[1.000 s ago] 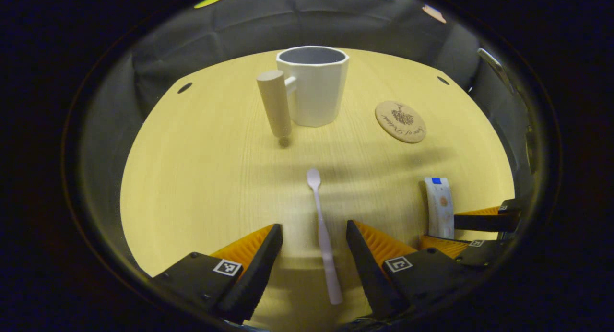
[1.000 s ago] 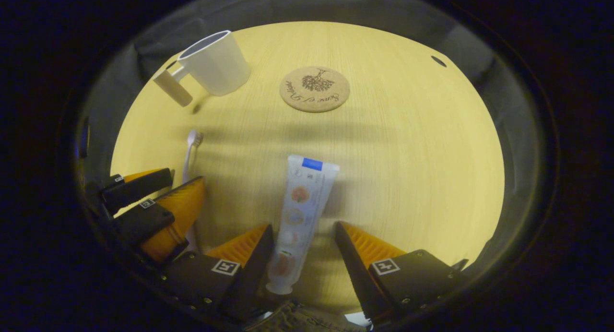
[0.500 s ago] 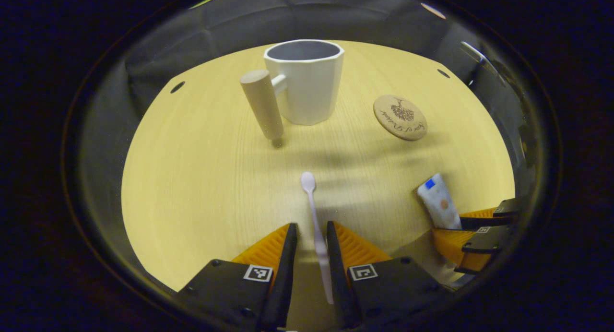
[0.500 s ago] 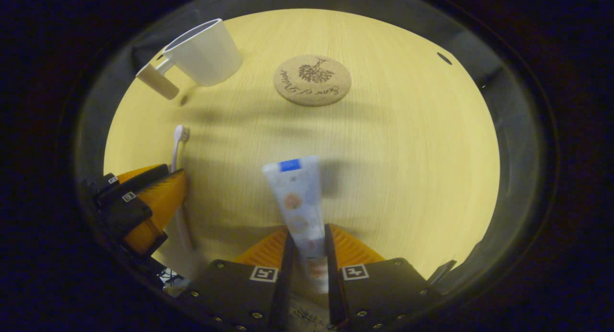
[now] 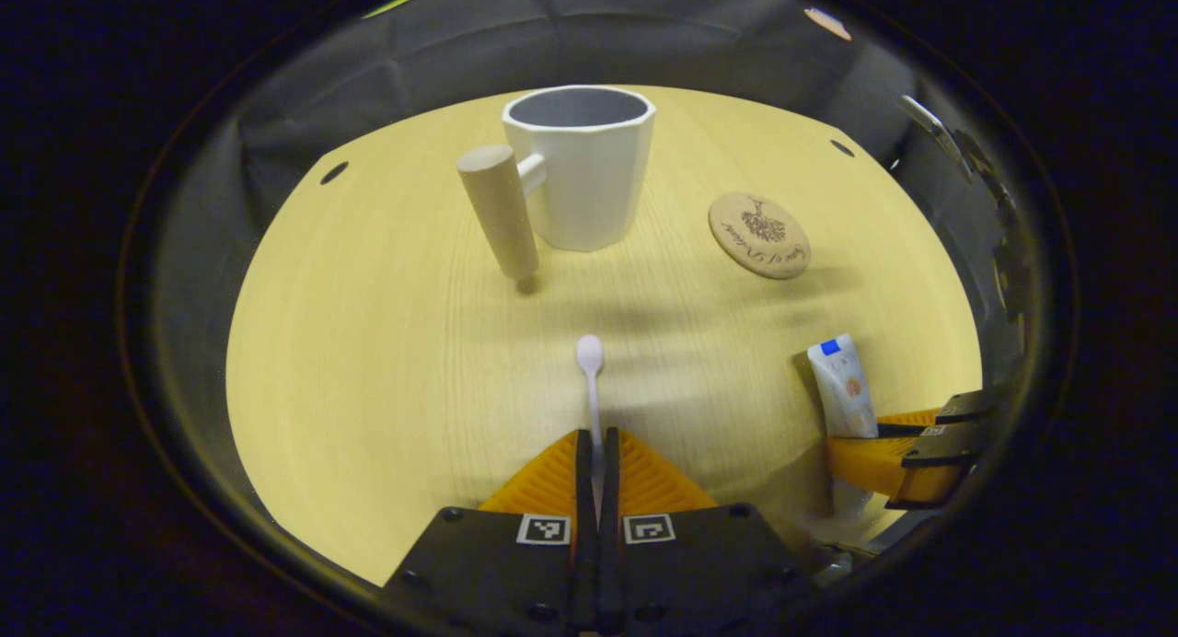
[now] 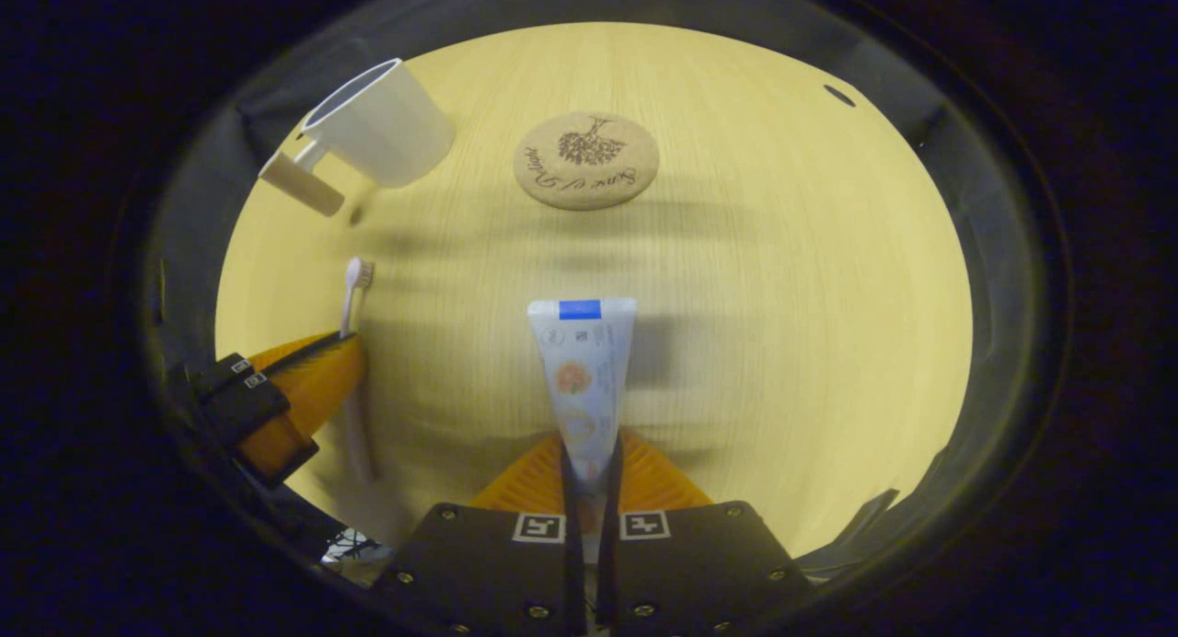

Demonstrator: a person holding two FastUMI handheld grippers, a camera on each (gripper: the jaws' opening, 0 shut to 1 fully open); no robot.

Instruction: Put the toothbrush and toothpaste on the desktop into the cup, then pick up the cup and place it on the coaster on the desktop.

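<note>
My left gripper [image 5: 596,453] fingers clamp the toothbrush [image 5: 590,379]; right gripper [image 6: 589,462] fingers clamp the toothpaste tube [image 6: 580,370]. Cup [image 5: 578,179] ahead of fingers. Risk: thin handle pivoting, missing rim.

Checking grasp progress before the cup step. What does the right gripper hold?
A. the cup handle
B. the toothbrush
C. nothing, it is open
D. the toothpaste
D: in the right gripper view the right gripper has both fingers closed on the toothpaste; the toothbrush sits in the left gripper.
</note>
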